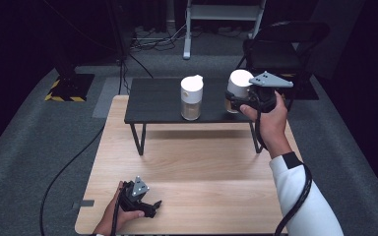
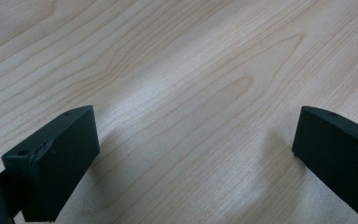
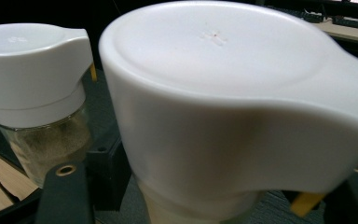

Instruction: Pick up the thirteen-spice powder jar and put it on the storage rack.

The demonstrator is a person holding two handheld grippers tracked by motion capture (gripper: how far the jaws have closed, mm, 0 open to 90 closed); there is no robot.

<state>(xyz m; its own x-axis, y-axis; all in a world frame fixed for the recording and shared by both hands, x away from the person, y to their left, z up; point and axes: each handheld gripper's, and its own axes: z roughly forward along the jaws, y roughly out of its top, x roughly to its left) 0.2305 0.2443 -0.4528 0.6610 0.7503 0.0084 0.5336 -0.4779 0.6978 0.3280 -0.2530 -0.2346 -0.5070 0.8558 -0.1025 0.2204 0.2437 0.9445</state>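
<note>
One jar (image 1: 191, 97) stands on the low shelf (image 1: 152, 101) at the worktop's (image 1: 187, 167) far edge; right of it, a second jar (image 1: 237, 88).

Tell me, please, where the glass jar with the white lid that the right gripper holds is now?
In the high view, the held white-lidded glass jar is in the right gripper at the right end of the black shelf, right of the second jar.

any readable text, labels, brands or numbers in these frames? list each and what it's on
None readable.
Held jar: plain white lid, only a faint cross-shaped mould mark, no lettering.
Second jar on the black shelf: no label visible.
Yellow-black hazard stripes on the floor: a marking, no words.
</note>
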